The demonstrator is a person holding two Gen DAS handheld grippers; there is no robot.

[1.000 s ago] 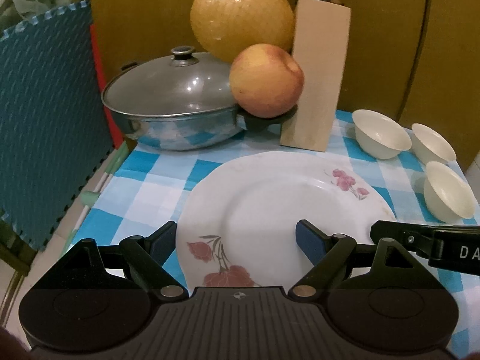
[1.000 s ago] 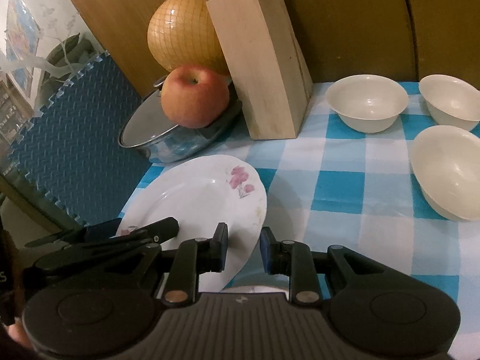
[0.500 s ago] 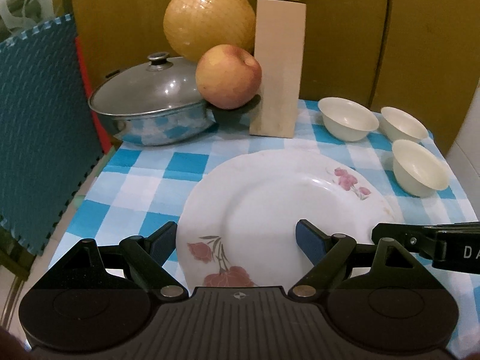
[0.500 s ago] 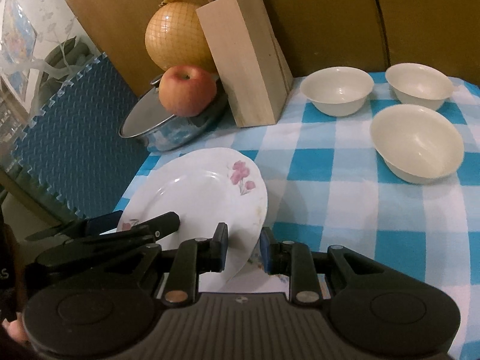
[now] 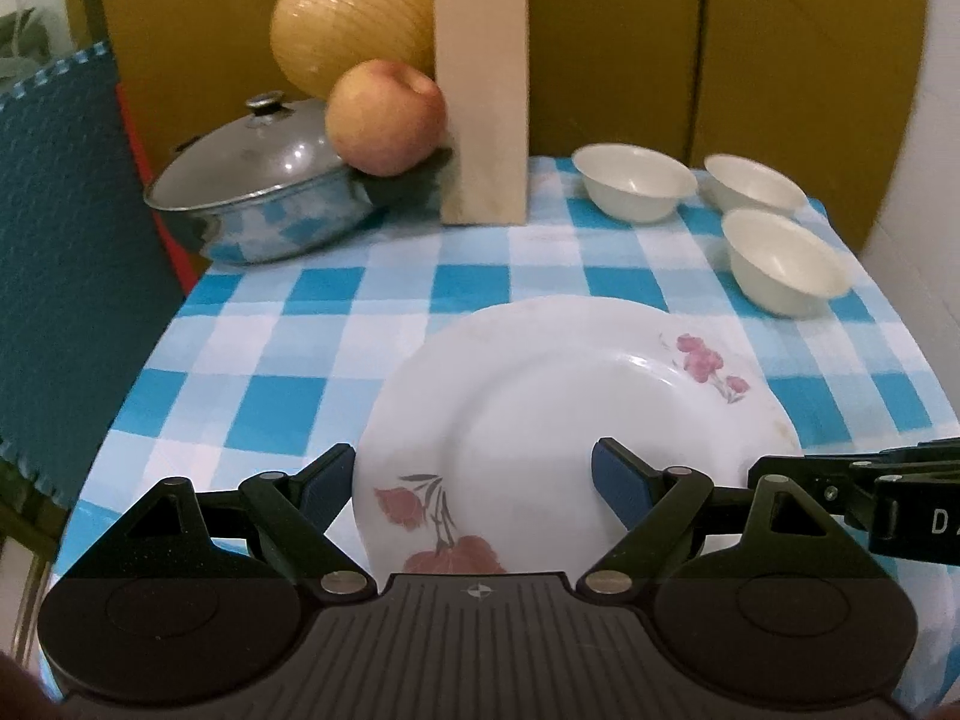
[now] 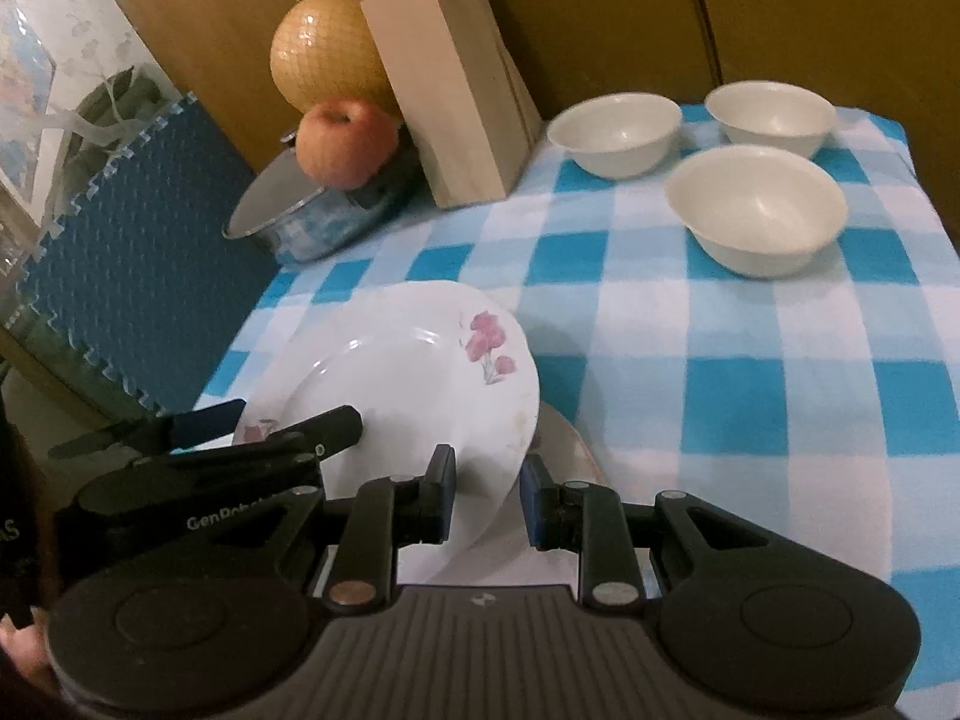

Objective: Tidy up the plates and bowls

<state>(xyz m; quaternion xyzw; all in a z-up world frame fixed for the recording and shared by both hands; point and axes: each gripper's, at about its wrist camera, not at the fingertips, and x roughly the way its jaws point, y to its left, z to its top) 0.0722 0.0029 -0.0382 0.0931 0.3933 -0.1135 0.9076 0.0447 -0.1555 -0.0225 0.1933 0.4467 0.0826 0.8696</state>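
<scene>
A white plate with pink flowers (image 5: 558, 408) is held tilted above the checked table; it also shows in the right wrist view (image 6: 414, 378). My right gripper (image 6: 487, 498) is shut on the plate's near right rim. My left gripper (image 5: 474, 480) is open, its blue pads either side of the plate's near edge, one beside the left rim and one over the plate. The rim of another plate (image 6: 570, 444) peeks out underneath. Three white bowls (image 5: 633, 189) (image 5: 753, 183) (image 5: 783, 261) sit at the back right.
A lidded steel pot (image 5: 264, 180), an apple (image 5: 387, 117), a netted pomelo (image 5: 348, 30) and a wooden knife block (image 5: 483, 96) stand at the back left. A blue foam mat (image 5: 66, 252) stands along the table's left edge. A brown wall lies behind.
Both grippers with the plate have drawn back and up from the pot and knife block. More of the table and all three bowls have come into view.
</scene>
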